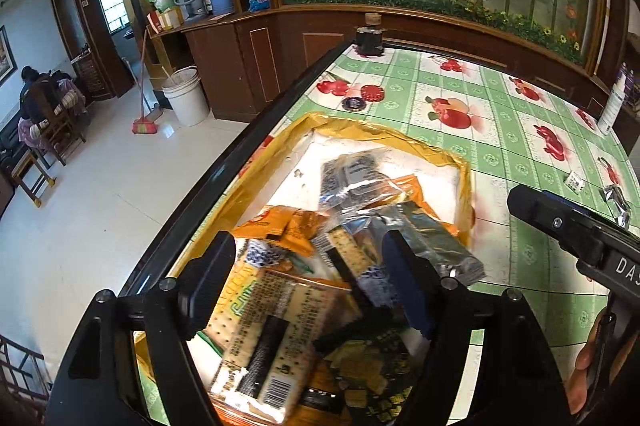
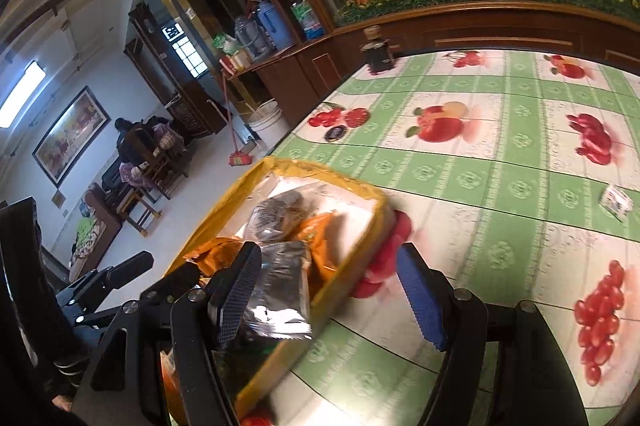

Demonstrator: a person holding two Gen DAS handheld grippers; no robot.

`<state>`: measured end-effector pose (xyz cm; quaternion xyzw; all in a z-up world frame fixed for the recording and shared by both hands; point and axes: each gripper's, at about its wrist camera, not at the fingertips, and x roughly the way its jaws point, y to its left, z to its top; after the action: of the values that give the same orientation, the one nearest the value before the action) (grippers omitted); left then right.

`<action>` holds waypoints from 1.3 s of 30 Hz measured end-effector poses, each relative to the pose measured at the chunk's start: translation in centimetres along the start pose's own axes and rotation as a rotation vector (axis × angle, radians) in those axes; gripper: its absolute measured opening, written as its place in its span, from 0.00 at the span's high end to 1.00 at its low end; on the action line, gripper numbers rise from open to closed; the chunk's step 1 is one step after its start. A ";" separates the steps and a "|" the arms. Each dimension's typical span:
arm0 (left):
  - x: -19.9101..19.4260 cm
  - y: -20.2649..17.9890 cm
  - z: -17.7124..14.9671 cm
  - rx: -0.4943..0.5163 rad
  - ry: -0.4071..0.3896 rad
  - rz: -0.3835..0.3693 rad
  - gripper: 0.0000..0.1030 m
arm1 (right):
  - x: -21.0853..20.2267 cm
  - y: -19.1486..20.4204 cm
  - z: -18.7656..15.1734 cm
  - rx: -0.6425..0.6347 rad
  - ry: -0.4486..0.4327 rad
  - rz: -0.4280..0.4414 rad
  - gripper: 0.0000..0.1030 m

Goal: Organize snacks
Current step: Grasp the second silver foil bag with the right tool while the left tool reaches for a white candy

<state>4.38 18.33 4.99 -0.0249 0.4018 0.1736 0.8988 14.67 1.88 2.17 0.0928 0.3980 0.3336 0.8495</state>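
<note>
A white box with yellow-taped rim (image 1: 466, 172) sits on the table's left edge, holding several snack packets: orange packets (image 1: 280, 222), silver foil packets (image 1: 436, 242), a cracker pack (image 1: 276, 322). My left gripper (image 1: 316, 282) is open and empty just above the packets. My right gripper (image 2: 328, 290) is open and empty, straddling the box's right rim (image 2: 360, 246); its left finger is over a silver packet (image 2: 280, 282). In the left wrist view the right gripper's body (image 1: 568, 226) is at the right. A small silver packet (image 1: 618, 202) and a small white packet (image 2: 616, 202) lie loose on the table.
The table has a green-and-white fruit-print cloth (image 2: 500, 166) and a dark edge (image 1: 224, 162) dropping to a tiled floor. A dark jar (image 1: 370, 36), a dark round item (image 1: 354, 102) and a white bottle (image 1: 614, 102) stand on the table. A wooden cabinet lies behind.
</note>
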 end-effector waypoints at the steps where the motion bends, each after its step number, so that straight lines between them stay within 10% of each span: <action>1: -0.1 -0.4 0.0 0.006 -0.001 -0.003 0.26 | -0.4 -0.6 -0.1 0.009 -0.003 -0.006 0.30; 11: -0.9 -4.3 0.2 0.051 -0.003 -0.044 0.26 | -3.9 -4.7 -1.4 0.033 -0.021 -0.084 0.30; 27: 0.3 -17.4 1.8 0.202 0.038 -0.271 0.27 | -13.5 -19.5 -3.0 0.087 -0.109 -0.442 0.27; 39: 5.4 -26.8 3.5 0.075 0.203 -0.406 0.27 | -12.4 -26.2 -0.6 0.052 -0.045 -0.540 0.19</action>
<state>19.14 -4.60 0.85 -0.0891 0.4831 -0.0292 0.8705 21.42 -26.08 -1.74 0.0123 0.3977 0.0825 0.9137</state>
